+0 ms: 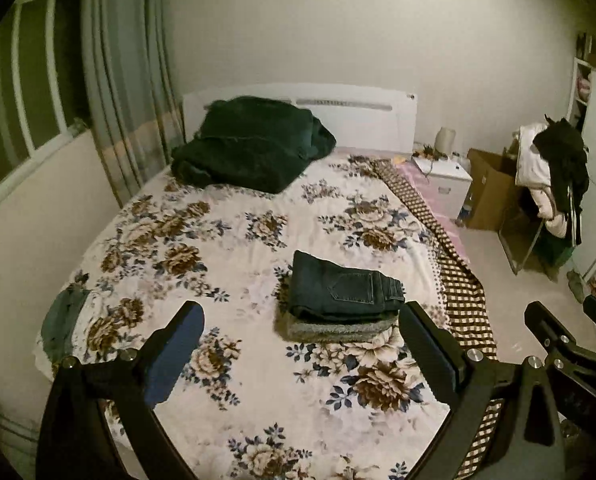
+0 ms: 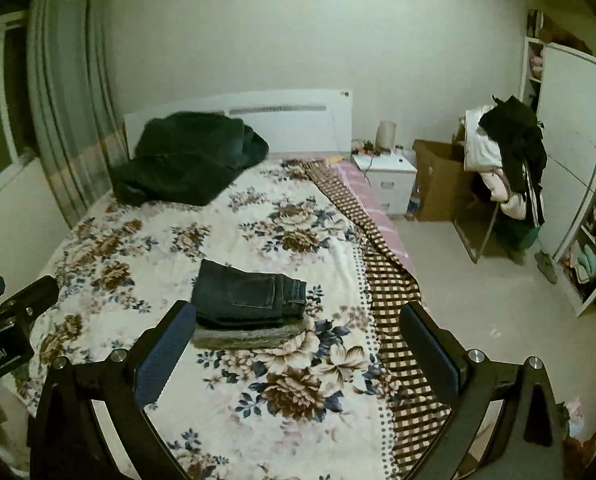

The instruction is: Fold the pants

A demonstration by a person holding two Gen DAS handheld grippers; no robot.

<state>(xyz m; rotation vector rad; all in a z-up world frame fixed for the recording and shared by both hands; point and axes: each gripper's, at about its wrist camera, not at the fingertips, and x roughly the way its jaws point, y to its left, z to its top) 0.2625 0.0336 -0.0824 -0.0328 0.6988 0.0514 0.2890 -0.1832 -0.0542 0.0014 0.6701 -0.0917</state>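
Two garments lie stacked on the bed (image 1: 146,216), whose flowered cover fills the middle of both views. At upper left a dark blanket (image 1: 250,148) sits heaped by the headboard, well apart from the work. Centre frame, the jeans (image 1: 344,288) rest folded on a grey folded garment (image 1: 338,328). Both the left gripper (image 1: 302,364) and right gripper (image 2: 298,356) hang above the cover with jaws spread wide, holding nothing. Judged from this, a careless reach could snag the top fold and drag the jeans off their base, or skew the pile sideways.
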